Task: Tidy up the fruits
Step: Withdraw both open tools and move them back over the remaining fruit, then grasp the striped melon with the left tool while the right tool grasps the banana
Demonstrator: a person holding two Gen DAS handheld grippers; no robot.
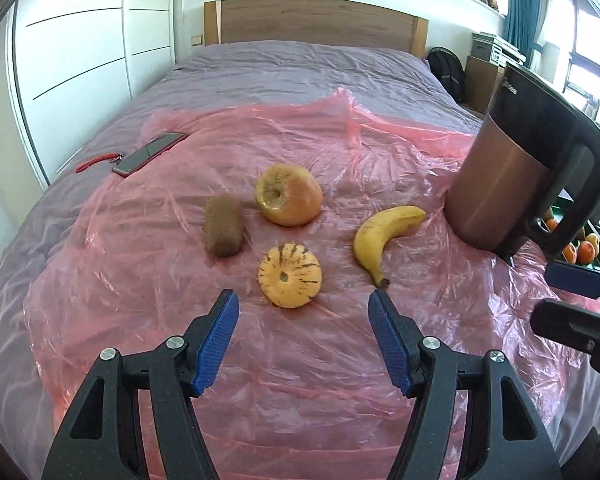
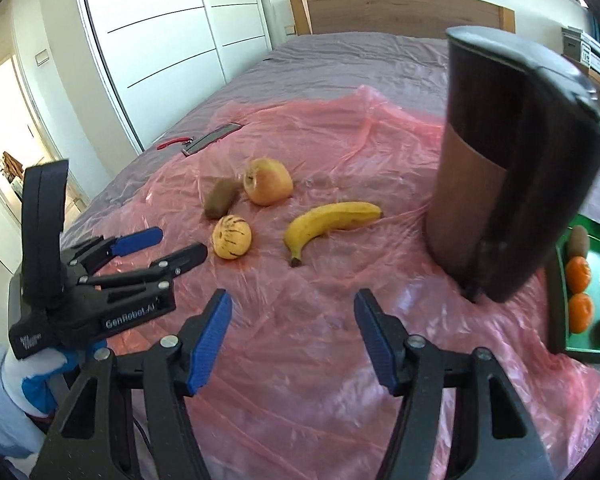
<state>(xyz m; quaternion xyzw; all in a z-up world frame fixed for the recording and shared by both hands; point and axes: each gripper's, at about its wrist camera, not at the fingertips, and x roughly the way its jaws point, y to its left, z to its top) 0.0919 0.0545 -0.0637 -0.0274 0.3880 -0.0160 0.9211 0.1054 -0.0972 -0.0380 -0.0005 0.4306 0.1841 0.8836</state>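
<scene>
Both grippers empty: left gripper (image 1: pixel 303 304) fingers apart, right gripper (image 2: pixel 293 305) fingers wide. Striped melon (image 1: pixel 290 275) lies just ahead between the left fingers; banana (image 2: pixel 330 224) ahead of the right. Risk: slippery plastic sheet (image 1: pixel 300 360) lets round fruit roll from closing fingers.

On the side of my left gripper (image 2: pixel 180 244), at the lower left of the right wrist view, white letters read "GenRobot.AI". A second white label sits further left on the same black body, too small to read. The kettle (image 1: pixel 516 168) carries a faint mark near its top, illegible.
</scene>
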